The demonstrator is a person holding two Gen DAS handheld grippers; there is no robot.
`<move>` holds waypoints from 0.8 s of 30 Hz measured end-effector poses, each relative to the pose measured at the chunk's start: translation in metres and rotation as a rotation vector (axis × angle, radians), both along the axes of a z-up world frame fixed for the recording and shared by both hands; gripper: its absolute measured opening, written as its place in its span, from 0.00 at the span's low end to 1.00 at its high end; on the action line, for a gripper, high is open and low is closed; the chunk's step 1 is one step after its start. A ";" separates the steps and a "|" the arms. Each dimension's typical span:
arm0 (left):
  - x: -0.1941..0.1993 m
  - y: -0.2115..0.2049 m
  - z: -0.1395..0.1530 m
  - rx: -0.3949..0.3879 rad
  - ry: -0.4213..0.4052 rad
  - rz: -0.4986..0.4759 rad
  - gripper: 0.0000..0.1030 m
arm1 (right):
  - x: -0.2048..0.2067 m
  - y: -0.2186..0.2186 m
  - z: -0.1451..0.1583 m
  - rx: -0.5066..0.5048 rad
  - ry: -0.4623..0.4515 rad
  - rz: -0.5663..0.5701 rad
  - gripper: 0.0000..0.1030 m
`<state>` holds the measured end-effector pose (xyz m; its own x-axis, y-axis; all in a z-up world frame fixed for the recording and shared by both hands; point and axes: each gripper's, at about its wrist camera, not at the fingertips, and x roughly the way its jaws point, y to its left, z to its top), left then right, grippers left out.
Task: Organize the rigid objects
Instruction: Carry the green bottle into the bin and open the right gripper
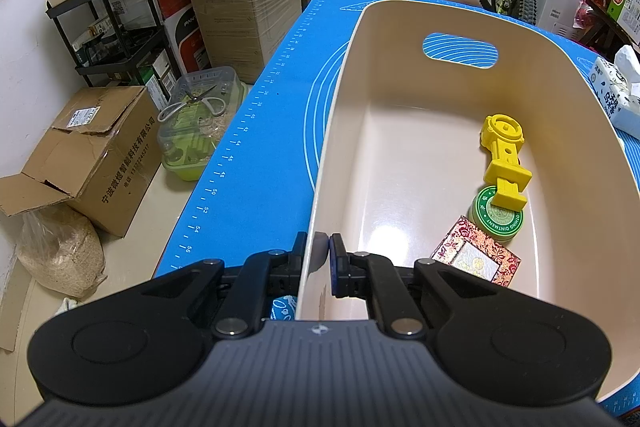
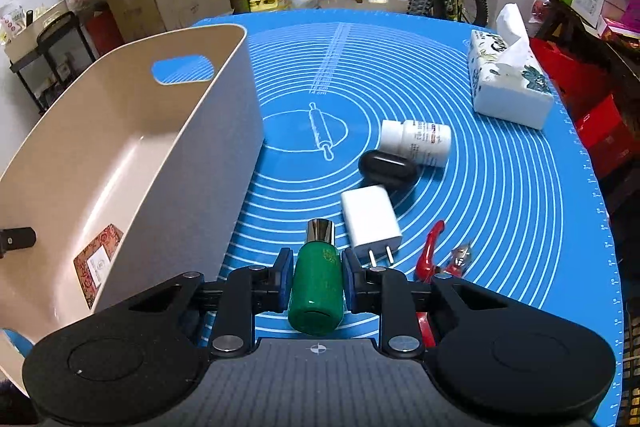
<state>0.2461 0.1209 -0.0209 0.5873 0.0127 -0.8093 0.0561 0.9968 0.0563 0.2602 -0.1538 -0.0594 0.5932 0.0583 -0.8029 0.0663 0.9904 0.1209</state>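
Observation:
A beige plastic bin stands on the blue mat; it also shows at the left of the right wrist view. Inside lie a yellow plastic tool, a green ointment tin and a red patterned box. My left gripper is shut on the bin's near wall. My right gripper is shut on a green bottle with a silver cap. On the mat beyond lie a white charger, a black oval case, a white pill bottle and a red tool.
A tissue box stands at the mat's far right. The blue mat ends at the table edge on the right. Cardboard boxes, a black shelf and a clear container stand on the floor left of the table.

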 end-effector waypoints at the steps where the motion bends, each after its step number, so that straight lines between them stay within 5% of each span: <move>1: 0.000 0.000 0.000 -0.001 0.000 0.001 0.12 | 0.000 0.000 0.000 0.000 0.003 0.001 0.33; 14: 0.000 0.000 0.000 0.000 0.000 0.001 0.12 | -0.004 0.003 0.054 0.032 -0.162 -0.002 0.33; 24: 0.000 0.000 0.000 0.001 0.000 0.000 0.12 | 0.006 0.054 0.082 0.031 -0.266 0.111 0.33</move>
<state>0.2464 0.1211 -0.0208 0.5876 0.0133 -0.8090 0.0560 0.9968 0.0570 0.2660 -0.0995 0.0223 0.7716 0.1569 -0.6165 -0.0807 0.9854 0.1498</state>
